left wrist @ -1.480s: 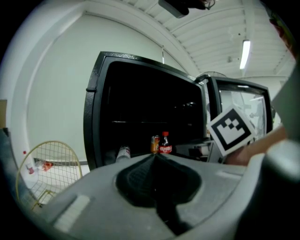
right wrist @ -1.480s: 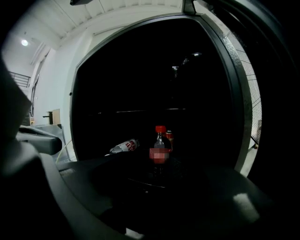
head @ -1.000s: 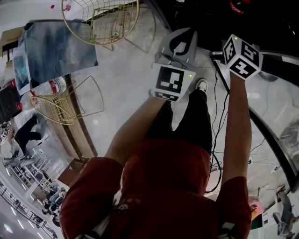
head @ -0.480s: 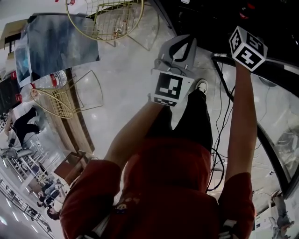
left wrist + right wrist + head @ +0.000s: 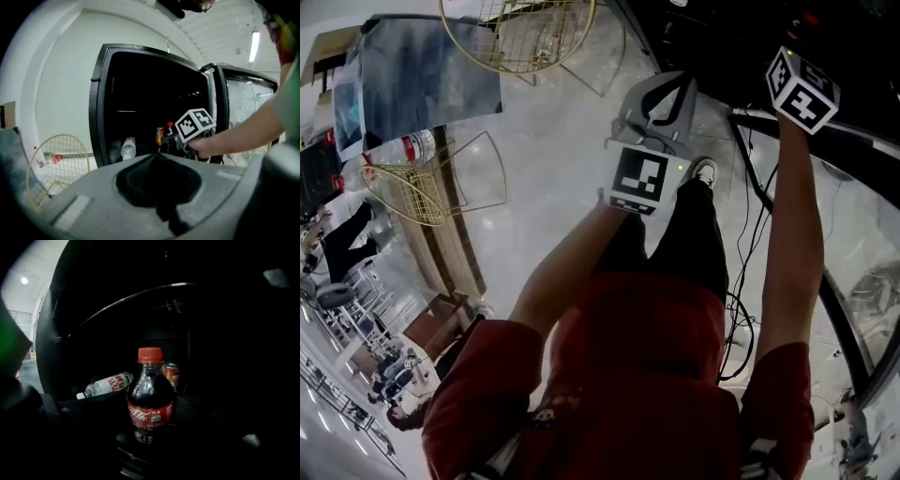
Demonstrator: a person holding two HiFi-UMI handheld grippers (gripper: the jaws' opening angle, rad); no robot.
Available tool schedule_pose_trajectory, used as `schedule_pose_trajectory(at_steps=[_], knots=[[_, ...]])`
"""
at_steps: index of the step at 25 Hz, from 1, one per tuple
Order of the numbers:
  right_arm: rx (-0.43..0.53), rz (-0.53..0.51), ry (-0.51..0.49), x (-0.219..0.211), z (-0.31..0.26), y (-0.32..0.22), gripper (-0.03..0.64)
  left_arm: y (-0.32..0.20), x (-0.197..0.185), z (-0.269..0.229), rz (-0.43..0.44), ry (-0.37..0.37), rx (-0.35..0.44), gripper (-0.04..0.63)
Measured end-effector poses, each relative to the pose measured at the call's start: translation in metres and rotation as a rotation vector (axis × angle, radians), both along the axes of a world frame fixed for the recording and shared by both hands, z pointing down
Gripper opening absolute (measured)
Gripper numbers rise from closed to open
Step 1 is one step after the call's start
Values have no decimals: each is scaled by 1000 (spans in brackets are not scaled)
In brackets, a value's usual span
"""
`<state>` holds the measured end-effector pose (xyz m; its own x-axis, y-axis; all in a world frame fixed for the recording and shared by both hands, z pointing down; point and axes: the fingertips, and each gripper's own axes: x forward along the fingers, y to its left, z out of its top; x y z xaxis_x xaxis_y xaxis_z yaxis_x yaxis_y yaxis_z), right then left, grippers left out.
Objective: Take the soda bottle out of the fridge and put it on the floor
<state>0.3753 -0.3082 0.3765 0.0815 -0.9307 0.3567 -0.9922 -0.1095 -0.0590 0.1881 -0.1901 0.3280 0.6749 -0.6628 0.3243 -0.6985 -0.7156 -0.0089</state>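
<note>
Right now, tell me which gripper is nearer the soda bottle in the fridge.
Right. The right gripper reaches into the fridge, the soda bottle directly before its jaws; the left gripper hangs outside, well back.

The scene is looked down on steeply from the head, past the red top (image 5: 647,375) to the floor (image 5: 553,159). From the left gripper view, held back and roughly level, the open fridge (image 5: 101,93) is faced whole (the right gripper (image 5: 172,139) is seen at its shelf). The right gripper view is set inside the dark cabinet, close upon the soda bottle (image 5: 150,399). The lying water bottle (image 5: 105,384) and the orange can (image 5: 171,373) are shared by both gripper views.
</note>
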Motion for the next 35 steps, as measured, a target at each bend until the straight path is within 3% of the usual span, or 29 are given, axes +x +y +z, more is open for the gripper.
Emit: schedule_pose_trajectory(at_steps=[18, 35], knots=[[-29, 12, -11, 1, 1, -4, 299, 2, -8, -21, -44, -16, 3, 0], [-66, -66, -36, -42, -25, 42, 298, 15, -22, -57, -79, -5, 15, 0]])
